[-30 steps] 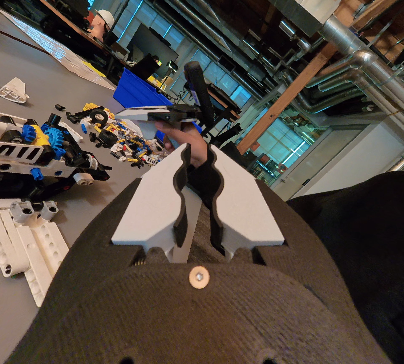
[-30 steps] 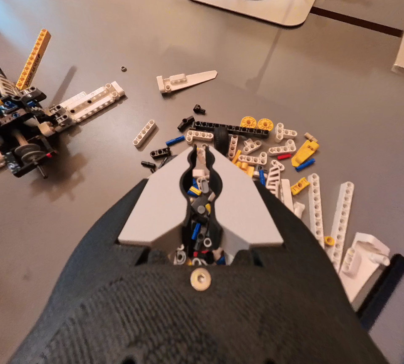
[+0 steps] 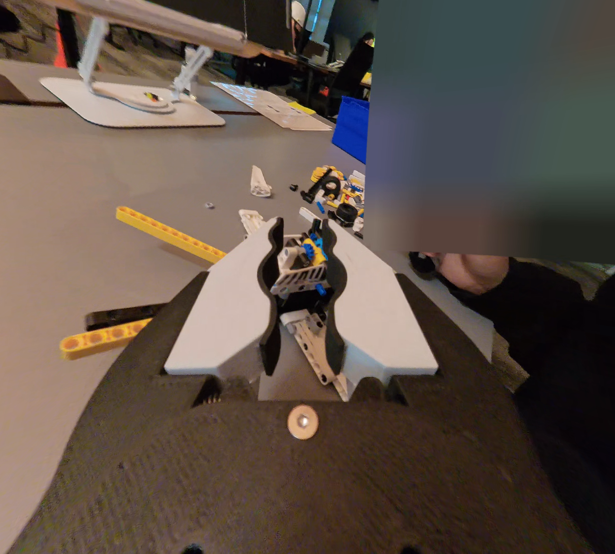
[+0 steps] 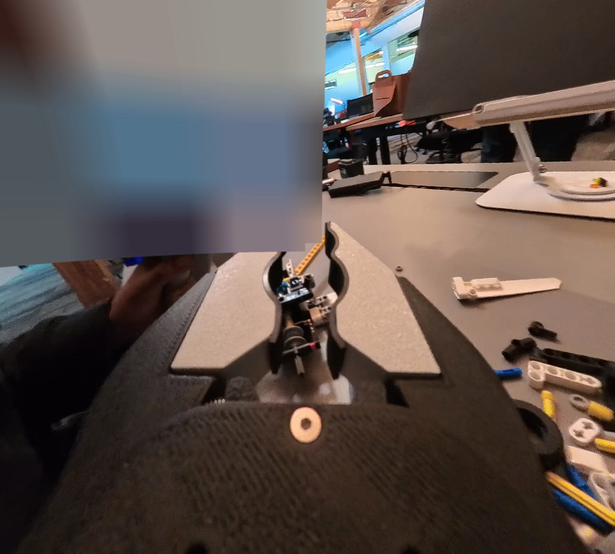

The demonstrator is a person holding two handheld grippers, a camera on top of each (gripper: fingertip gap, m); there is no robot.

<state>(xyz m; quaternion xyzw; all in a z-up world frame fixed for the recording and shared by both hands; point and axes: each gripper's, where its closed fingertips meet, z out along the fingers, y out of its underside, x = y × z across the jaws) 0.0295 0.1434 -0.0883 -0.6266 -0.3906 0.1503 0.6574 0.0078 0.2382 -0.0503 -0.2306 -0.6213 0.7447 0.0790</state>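
Left wrist view | grey table (image 3: 100,171) | brick model (image 3: 299,265) at 12 o'clock, seen between part-open jaws of left gripper (image 3: 301,228), no pad plainly pressing | long yellow beam (image 3: 166,233) at 10 | right gripper (image 4: 306,255) jaws part open around same model, holding nothing

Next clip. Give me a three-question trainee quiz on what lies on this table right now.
1. True or false: in the left wrist view, a long yellow beam lies on the table to the left of the left gripper.
2. The bin behind the pile of loose parts is: A red, B blue, C green.
3. What shows between the fingers of both the left gripper and the right gripper?
Key: 1 true; 2 B; 3 a small brick assembly.
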